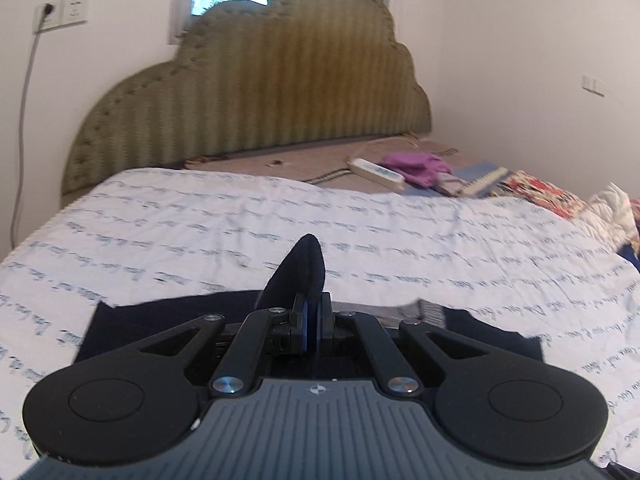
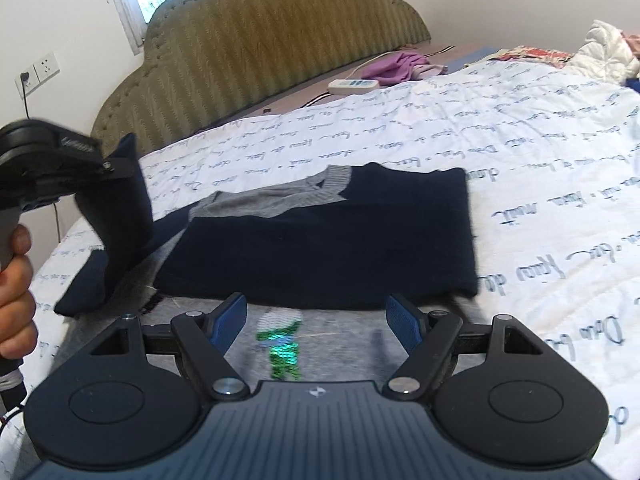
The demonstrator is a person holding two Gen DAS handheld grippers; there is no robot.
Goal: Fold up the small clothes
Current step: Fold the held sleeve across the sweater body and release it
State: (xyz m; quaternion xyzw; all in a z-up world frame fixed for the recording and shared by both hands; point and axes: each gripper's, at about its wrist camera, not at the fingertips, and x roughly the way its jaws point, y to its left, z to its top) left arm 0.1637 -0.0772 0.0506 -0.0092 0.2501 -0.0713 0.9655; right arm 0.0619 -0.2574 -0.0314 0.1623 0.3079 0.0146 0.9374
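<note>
A small navy and grey sweater [image 2: 328, 248] lies on the white printed bedspread [image 2: 520, 152], its right sleeve folded across the body. A green sequin figure [image 2: 282, 354] shows on the grey front. My left gripper [image 1: 314, 312] is shut on the navy left sleeve [image 1: 296, 276] and holds it up off the bed. In the right wrist view the left gripper [image 2: 120, 168] is at the left with the sleeve [image 2: 120, 220] hanging from it. My right gripper [image 2: 316, 320] stands open just above the grey front, nothing between its fingers.
A green padded headboard [image 1: 256, 92] stands behind the bed. A white power strip [image 1: 376, 172], purple cloth [image 1: 416, 168] and more clothes [image 1: 540, 192] lie at the far right. A hand [image 2: 16, 276] holds the left gripper's handle.
</note>
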